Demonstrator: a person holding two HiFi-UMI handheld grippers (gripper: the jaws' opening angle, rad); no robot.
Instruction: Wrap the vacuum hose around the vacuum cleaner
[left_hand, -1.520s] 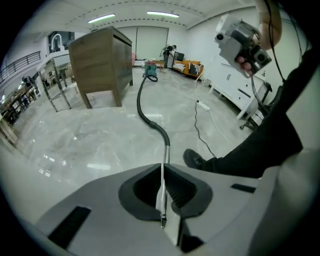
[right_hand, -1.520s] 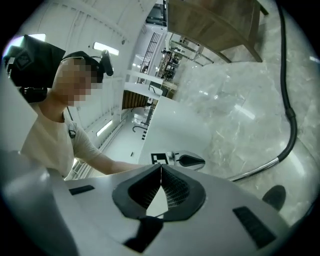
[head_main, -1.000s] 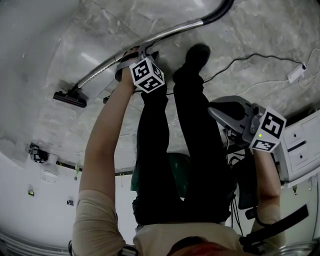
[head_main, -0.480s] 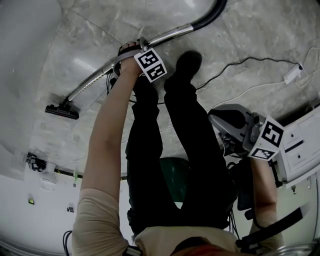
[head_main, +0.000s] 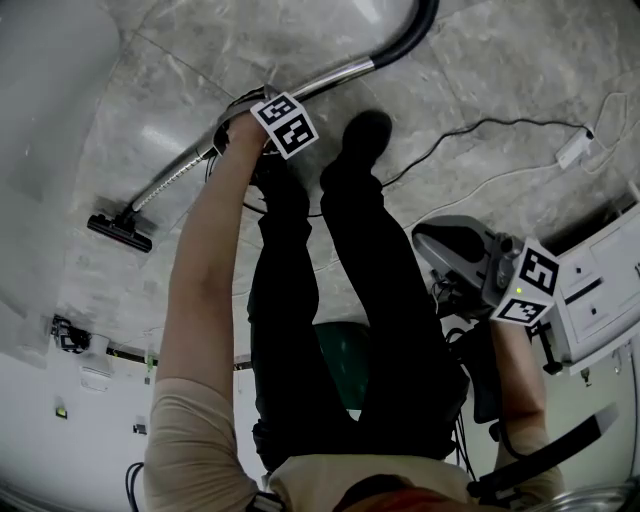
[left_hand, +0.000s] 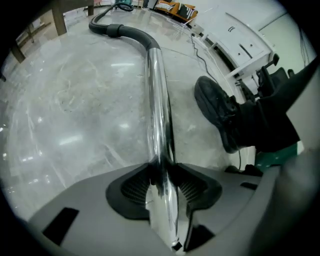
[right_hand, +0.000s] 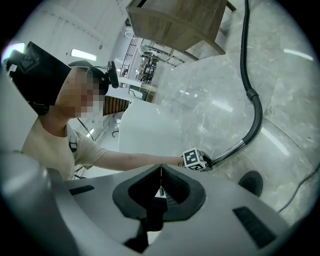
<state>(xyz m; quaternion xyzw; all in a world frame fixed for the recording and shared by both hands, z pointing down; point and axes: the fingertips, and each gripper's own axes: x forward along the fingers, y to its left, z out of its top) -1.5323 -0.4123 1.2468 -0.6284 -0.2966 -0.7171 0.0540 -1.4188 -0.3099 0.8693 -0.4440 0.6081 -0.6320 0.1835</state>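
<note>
Marble floor (head_main: 500, 60) lay under the wand (left_hand: 156, 100) that the left hand-held gripper (left_hand: 161, 167) had just closed on and pinched; the right hand-held gripper (right_hand: 161, 175) was pressed together, empty.

Even overhead light; pale glare streaks on the polished stone floor (left_hand: 75, 100) and the chrome wand (left_hand: 157, 100); strong fisheye bending and dark corners in both gripper views; head view dimmer, black trousers (head_main: 300, 330) without detail.

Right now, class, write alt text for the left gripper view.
The left gripper, its fingers having just closed in, clamps a chrome tube that runs over the floor to a black hose; a black shoe stands right of it.
</note>
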